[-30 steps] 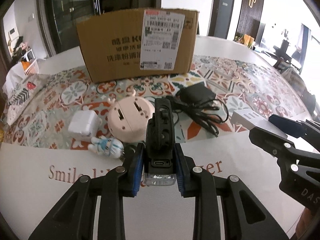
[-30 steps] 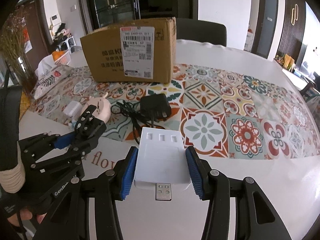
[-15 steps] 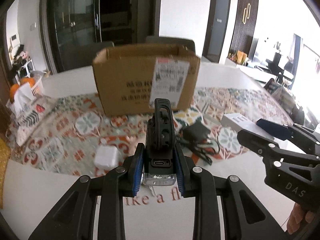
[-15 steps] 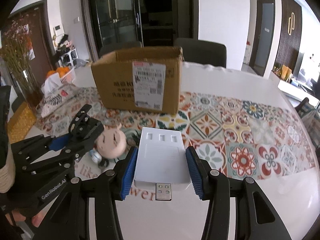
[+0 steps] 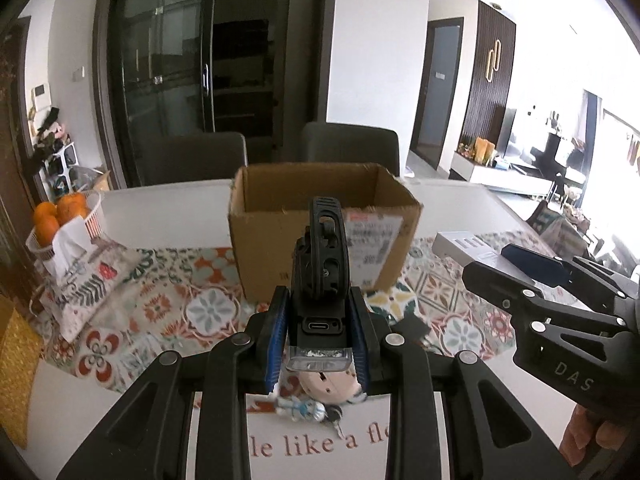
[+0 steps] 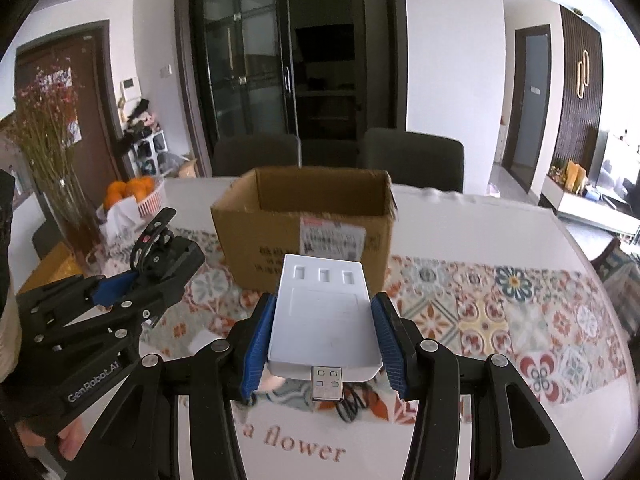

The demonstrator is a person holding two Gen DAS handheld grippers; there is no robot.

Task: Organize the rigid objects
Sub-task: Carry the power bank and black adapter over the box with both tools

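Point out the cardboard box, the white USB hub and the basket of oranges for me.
cardboard box (image 6: 256, 252): right wrist view, front wall.
white USB hub (image 6: 324, 320): right wrist view, flat top face.
basket of oranges (image 5: 96, 216): left wrist view, white rim.

The box label (image 6: 333, 240) print is too blurred to read, and the pink toy (image 5: 328, 386) sits half hidden behind the left claw (image 5: 320, 336).

The cardboard box (image 5: 320, 236) stands on the table (image 5: 168, 208) ahead of both claws, open top up, with 2 chairs (image 5: 192, 158) behind it. Left of the left gripper (image 5: 318, 334), a basket of oranges (image 5: 66, 216) sits near the table's edge. Below that gripper lie a round toy (image 5: 328, 388) and a small figurine (image 5: 300, 406). The right gripper (image 6: 324, 344) hangs to its right; a cable (image 6: 354, 404) lies beneath it.
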